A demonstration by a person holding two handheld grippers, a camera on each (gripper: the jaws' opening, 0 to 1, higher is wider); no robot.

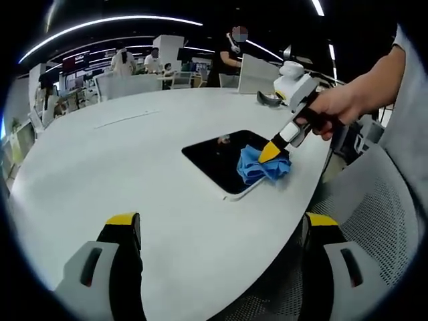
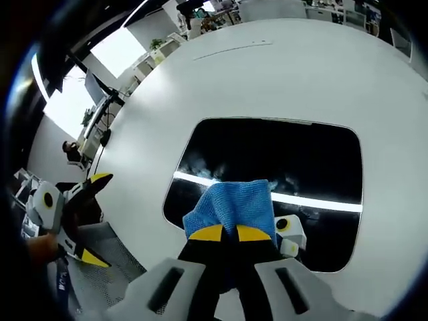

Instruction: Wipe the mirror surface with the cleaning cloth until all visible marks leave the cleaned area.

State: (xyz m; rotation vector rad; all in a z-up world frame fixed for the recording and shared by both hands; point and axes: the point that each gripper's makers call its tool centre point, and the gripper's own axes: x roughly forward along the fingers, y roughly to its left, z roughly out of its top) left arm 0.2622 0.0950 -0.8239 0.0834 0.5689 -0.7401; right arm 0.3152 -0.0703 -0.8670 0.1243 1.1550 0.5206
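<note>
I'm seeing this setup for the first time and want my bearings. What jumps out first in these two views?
The blue cleaning cloth, pinched in the right gripper, lies pressed on the dark mirror, which lies flat near the edge of the white table. In the right gripper view, smudges show on the glass just beyond the cloth. The left gripper hangs open above the table's near edge, holding nothing.

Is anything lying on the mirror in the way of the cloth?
Nothing visible. The right gripper holds the blue cleaning cloth on the mirror, whose remaining surface ahead shows just reflections and faint smudges.
</note>
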